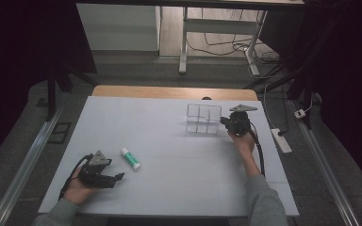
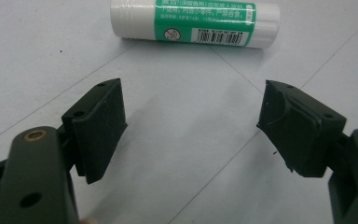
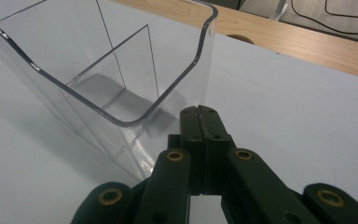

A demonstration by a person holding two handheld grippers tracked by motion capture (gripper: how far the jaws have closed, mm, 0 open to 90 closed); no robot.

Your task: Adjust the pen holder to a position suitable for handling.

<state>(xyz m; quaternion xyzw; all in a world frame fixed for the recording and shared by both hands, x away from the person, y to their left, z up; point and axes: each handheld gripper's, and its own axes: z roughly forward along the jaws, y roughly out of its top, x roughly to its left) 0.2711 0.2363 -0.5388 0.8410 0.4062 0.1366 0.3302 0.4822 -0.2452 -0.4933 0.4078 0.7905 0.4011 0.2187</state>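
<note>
So your left gripper [image 1: 118, 177] sits near the front left corner of the white table [image 1: 169, 188], held low in your left hand [image 1: 78, 186]. In the left gripper view the jaws are spread wide with nothing but bare surface between them. The glue stick [image 2: 195, 23] lies on its side just past the jaw tips, crosswise to them, white body with a green label and a barcode. In the high view that glue stick [image 1: 130, 158] is just beside the left gripper, a bit further from the front edge, well in from the left edge.

Your right gripper [image 1: 224, 121] is over toward the back right of the table, with your right hand [image 1: 242, 140] behind it and the grey plate on top. In the right gripper view the jaws are pressed flat together, no gap at all, and nothing is caught between them. The tips sit right at the near wall of the clear plastic organizer [image 3: 98, 84], close to one rounded corner; whether they actually touch the plastic I can't tell. The organizer [image 1: 203, 118] stands upright, divided into compartments by clear walls, and looks empty. It's near the back edge, where a strip of wooden tabletop [image 1: 169, 92] shows past the white surface.

The two grippers are well apart, at opposite corners of the table.
</note>
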